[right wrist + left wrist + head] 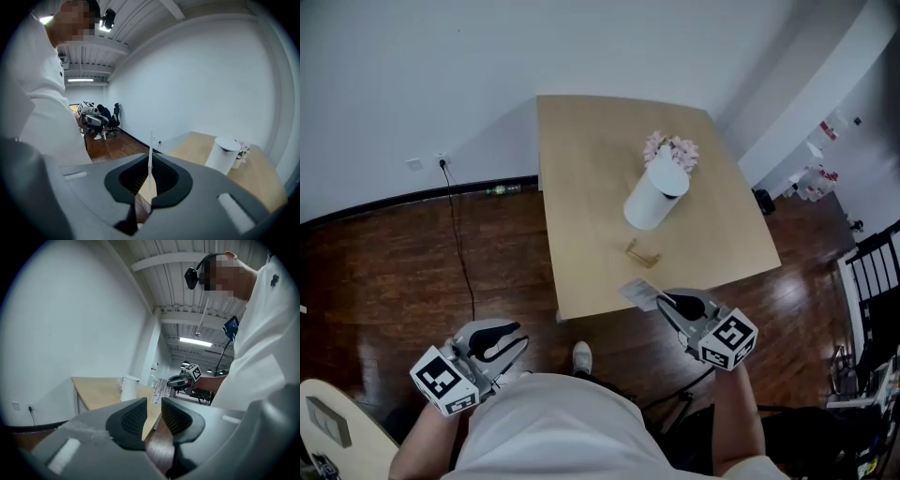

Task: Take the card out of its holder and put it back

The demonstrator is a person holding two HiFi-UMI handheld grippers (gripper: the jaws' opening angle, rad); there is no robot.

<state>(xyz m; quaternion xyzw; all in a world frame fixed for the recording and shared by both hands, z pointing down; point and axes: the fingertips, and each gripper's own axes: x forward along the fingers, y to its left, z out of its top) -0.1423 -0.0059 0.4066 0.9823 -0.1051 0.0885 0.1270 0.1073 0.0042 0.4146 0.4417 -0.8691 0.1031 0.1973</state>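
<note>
Head view: beyond the person's white shirt [544, 422], the right tool [667, 302] carries the thin pale printed card [637, 292] over the near edge of the light wooden desk [581, 187]. The card is clear of its small gold wire holder [642, 253], likely for reinsertion.

Left gripper view: the left tool [153, 414] idles, spread and empty.

Right gripper view: the pads [164, 176] pinch the card edge-on, upright.

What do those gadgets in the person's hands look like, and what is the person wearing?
The left gripper and the right gripper are the same: a smooth grey plastic shell with two black jaws, whose pads are finely ribbed. Each has a white cube at the back, printed with black square markers. The person wears a white short-sleeved shirt.
</note>
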